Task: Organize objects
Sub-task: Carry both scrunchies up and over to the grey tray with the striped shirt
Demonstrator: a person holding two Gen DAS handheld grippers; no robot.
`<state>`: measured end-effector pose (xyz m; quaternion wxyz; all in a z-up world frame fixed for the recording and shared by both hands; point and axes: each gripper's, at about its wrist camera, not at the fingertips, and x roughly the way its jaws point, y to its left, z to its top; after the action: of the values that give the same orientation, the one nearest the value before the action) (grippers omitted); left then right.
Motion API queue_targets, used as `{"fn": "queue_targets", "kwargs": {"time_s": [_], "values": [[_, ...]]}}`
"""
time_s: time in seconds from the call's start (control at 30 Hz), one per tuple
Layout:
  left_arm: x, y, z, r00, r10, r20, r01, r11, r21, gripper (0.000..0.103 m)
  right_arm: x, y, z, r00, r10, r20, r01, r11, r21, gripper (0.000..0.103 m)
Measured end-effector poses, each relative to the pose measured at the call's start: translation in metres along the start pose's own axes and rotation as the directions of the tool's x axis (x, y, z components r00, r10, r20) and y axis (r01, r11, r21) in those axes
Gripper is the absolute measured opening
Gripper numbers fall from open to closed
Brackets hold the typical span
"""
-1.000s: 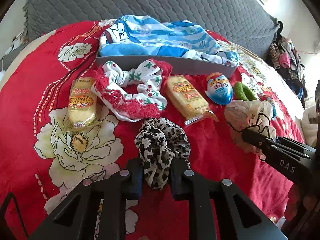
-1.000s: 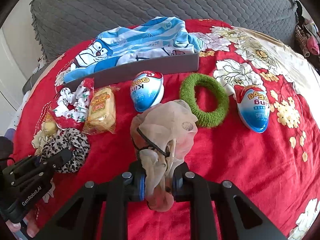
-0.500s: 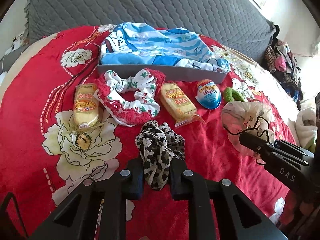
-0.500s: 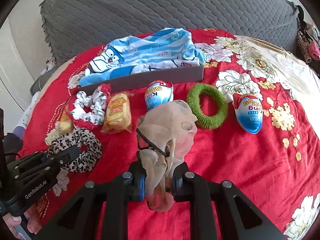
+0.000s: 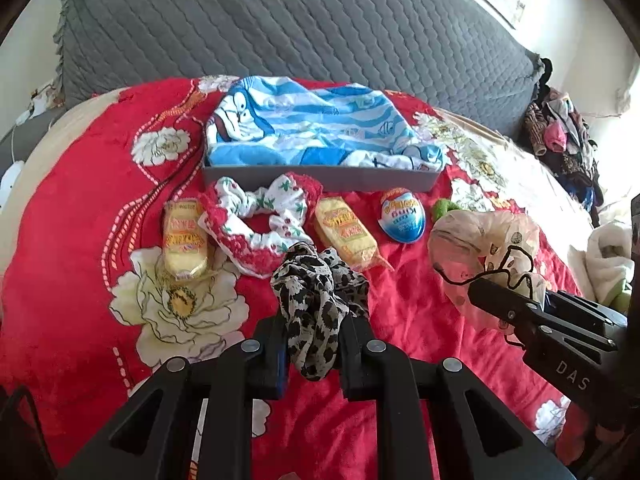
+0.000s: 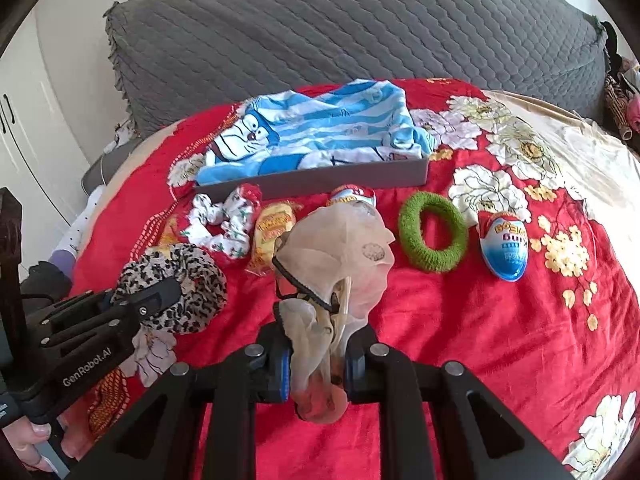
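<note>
My left gripper [image 5: 312, 344] is shut on a leopard-print scrunchie [image 5: 316, 300] and holds it above the red bedspread; the scrunchie also shows in the right wrist view [image 6: 176, 284]. My right gripper [image 6: 314, 360] is shut on a sheer beige scrunchie [image 6: 336, 256], which also shows in the left wrist view [image 5: 484, 248]. On the bed lie a red-and-white scrunchie [image 5: 260, 220], two yellow snack packets [image 5: 184, 236] [image 5: 346, 232], two blue toy eggs [image 5: 402, 216] [image 6: 504, 244] and a green ring scrunchie [image 6: 434, 236].
A grey tray [image 5: 320, 178] holding a blue striped cartoon cloth [image 5: 316, 124] sits behind the row of objects. A grey quilted cushion [image 5: 280, 24] backs the bed. Clothes [image 5: 560, 136] are piled at far right.
Both grippers have lifted up and back with their scrunchies still held; the objects on the bed look smaller and farther away. Nothing on the bed has moved.
</note>
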<state>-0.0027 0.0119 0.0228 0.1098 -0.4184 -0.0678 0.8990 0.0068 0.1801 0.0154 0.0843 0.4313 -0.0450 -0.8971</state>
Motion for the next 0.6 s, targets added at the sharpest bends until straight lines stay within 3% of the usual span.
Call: {"fn": "queue_targets", "kwargs": {"time_s": [0.6], "values": [[0.008,0.000,0.028,0.999,0.005,0.036,-0.004,1.000,-0.012,0.019,0.001,0.005,0.020,0.999,0.034,0.032,-0.034,0.999,-0.001,0.019]]}}
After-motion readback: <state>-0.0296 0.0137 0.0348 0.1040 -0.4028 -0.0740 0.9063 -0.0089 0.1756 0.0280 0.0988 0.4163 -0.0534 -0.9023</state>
